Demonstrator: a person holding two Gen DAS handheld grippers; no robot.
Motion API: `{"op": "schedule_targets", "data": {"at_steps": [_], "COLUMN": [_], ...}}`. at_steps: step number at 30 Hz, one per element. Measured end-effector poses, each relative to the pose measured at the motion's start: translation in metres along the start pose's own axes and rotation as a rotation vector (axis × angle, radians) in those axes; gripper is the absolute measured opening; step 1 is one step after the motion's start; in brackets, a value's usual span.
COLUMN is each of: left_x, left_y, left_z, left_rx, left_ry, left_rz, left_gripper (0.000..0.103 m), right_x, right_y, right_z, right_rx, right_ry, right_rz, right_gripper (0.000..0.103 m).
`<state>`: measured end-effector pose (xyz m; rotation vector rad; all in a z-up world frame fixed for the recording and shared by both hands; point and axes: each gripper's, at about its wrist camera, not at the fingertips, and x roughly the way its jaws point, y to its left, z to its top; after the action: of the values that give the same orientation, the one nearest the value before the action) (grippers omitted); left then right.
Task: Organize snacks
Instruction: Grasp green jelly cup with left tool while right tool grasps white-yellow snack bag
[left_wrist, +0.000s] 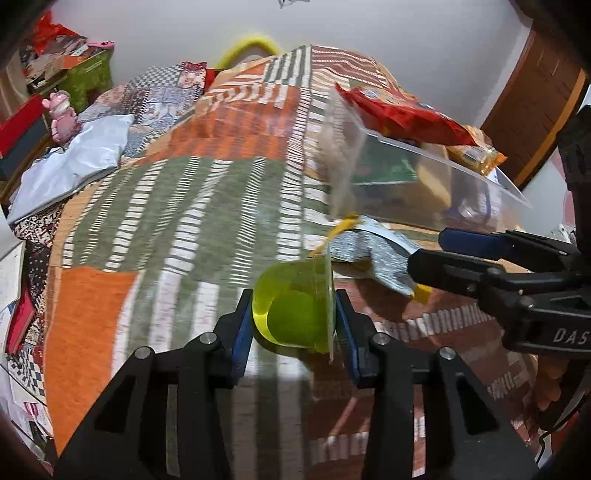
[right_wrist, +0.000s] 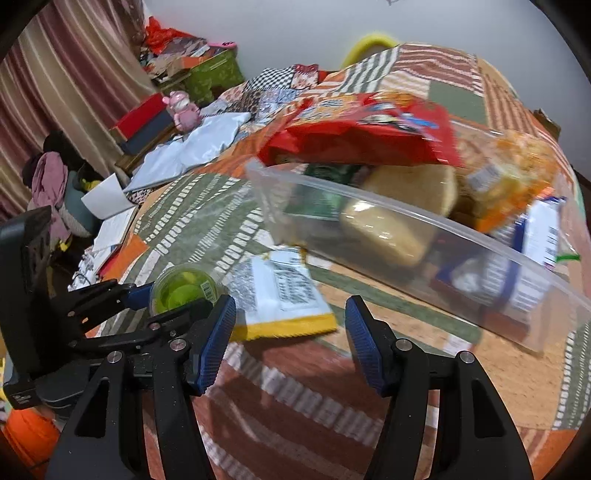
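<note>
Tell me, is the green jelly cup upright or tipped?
Tipped: the left gripper holds the green jelly cup on its side, lid flange facing right.

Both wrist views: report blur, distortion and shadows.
Left wrist view: strong fisheye bending with dark corners; clear bin smeared by motion; green jelly cup in the left gripper fairly sharp. Right wrist view: bin and red snack bag blurred; open right gripper crisp, shadowing the quilt.

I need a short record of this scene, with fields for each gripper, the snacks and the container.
left gripper: shut on green jelly cup
right gripper: open, holds nothing
clear bin: tilted, full of snacks
red bag: on top of the bin
white and yellow packet: flat on the patchwork blanket, beside the bin
</note>
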<state>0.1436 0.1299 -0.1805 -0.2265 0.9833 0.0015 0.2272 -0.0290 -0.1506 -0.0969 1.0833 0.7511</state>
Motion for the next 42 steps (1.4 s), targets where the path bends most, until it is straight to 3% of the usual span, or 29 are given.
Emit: {"op": "schedule_targets", "data": {"at_steps": [7, 12, 20, 23, 30, 42], "left_x": [0.0, 0.003, 0.005, 0.005, -0.002, -0.037], "left_y": [0.014, 0.014, 0.012, 0.01, 0.011, -0.007], "left_z": [0.002, 0.002, 0.001, 0.0, -0.001, 0.002], "left_rx": [-0.021, -0.015, 0.002, 0.009, -0.002, 0.018], "left_ry": [-0.011, -0.014, -0.02, -0.022, -0.017, -0.076], "left_rz": [-0.008, -0.015, -0.004, 0.004, 0.003, 0.01], "left_gripper": [0.041, 0.041, 0.041, 0.041, 0.041, 0.041], "right_x": [0.023, 0.038, 0.044, 0.046, 0.04, 0.002], "right_y": [0.012, 0.001, 0.011, 0.012, 0.013, 0.005], "right_z": [0.009, 0.015, 0.017, 0.018, 0.016, -0.001], "right_rx": [-0.051, 0.005, -0.069, -0.09, -0.1, -0.065], "right_ry": [0.046, 0.094, 0.109, 0.104, 0.093, 0.038], "right_rz": [-0.006, 0.036, 0.001, -0.018, -0.018, 0.019], "right_gripper": [0.058, 0.063, 0.063, 0.058, 0.049, 0.047]}}
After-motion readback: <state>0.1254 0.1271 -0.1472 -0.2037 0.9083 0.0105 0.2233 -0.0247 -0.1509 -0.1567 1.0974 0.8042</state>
